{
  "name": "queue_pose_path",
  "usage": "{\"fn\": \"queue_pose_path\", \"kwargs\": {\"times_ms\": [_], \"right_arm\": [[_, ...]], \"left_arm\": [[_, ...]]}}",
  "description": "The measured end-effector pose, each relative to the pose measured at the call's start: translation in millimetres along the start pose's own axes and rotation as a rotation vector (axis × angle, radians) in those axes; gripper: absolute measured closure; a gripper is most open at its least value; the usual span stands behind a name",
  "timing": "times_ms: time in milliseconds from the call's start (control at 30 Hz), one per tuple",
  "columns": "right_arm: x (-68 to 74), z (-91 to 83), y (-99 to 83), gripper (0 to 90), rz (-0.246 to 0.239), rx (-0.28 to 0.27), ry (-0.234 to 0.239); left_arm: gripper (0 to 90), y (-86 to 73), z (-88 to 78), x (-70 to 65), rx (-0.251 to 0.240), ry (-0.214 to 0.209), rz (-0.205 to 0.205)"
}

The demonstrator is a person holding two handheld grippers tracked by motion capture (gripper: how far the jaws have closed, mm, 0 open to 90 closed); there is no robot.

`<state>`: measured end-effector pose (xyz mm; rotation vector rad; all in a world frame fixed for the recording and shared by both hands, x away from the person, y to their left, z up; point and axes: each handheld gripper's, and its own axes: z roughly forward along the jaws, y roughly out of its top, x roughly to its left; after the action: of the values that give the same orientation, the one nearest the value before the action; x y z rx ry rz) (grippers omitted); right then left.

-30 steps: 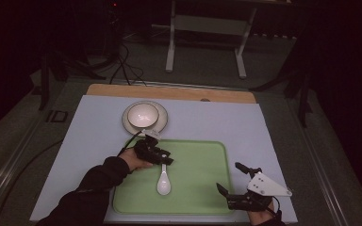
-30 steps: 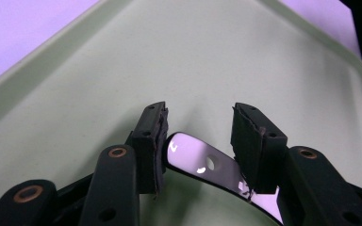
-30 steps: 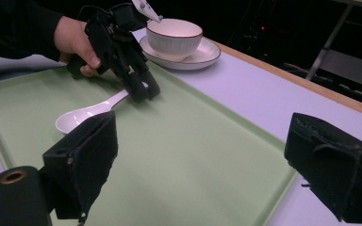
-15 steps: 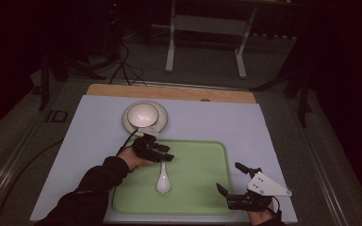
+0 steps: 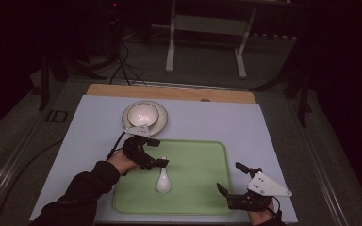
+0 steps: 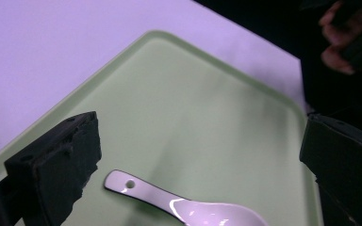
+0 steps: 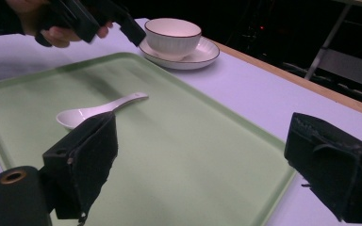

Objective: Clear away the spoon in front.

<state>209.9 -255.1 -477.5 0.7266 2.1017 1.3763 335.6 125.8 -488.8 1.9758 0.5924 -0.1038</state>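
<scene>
One bowl (image 5: pixel 142 114) on saucer (image 5: pixel 162 123) behind tray (image 5: pixel 202 188); spoon (image 5: pixel 163 180) inside.

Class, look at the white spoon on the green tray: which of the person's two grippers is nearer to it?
Left. The left gripper hangs open just above the handle end of the spoon. The right gripper stands open at the near right corner of the tray, well clear of the spoon.

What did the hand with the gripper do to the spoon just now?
The left gripper has just opened its jaws and let go of the white spoon, which lies on the green tray. The gripper has lifted away toward the bowl on its saucer; the spoon's handle sits below the open jaws, untouched. The right gripper, bowl, saucer and tray stayed as they were.
</scene>
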Motion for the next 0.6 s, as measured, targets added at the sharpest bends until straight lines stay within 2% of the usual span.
{"fn": "queue_pose_path", "kwargs": {"times_ms": [67,133,333,533,600], "right_arm": [[-0.2,0.4,-0.1,10.3,0.002,-0.001,0.001],[-0.8,0.5,-0.5,10.3,0.005,0.002,0.001],[-1.0,-0.1,-0.5,10.3,0.007,0.001,0.0],[-1.0,-0.1,-0.5,10.3,0.006,-0.001,-0.001],[-0.8,-0.4,-0.4,10.3,0.003,-0.001,-0.002]], "left_arm": [[0.0,-0.5,-3.1,-1.4,-0.006,0.003,0.005],[0.0,-2.8,-9.8,-5.4,-0.01,0.024,0.02],[0.0,-7.4,-18.2,-10.6,-0.027,0.048,0.015],[0.0,-10.5,-28.2,-23.3,-0.012,0.048,0.049],[0.0,-12.2,-34.0,-26.4,-0.005,0.06,0.05]]}}
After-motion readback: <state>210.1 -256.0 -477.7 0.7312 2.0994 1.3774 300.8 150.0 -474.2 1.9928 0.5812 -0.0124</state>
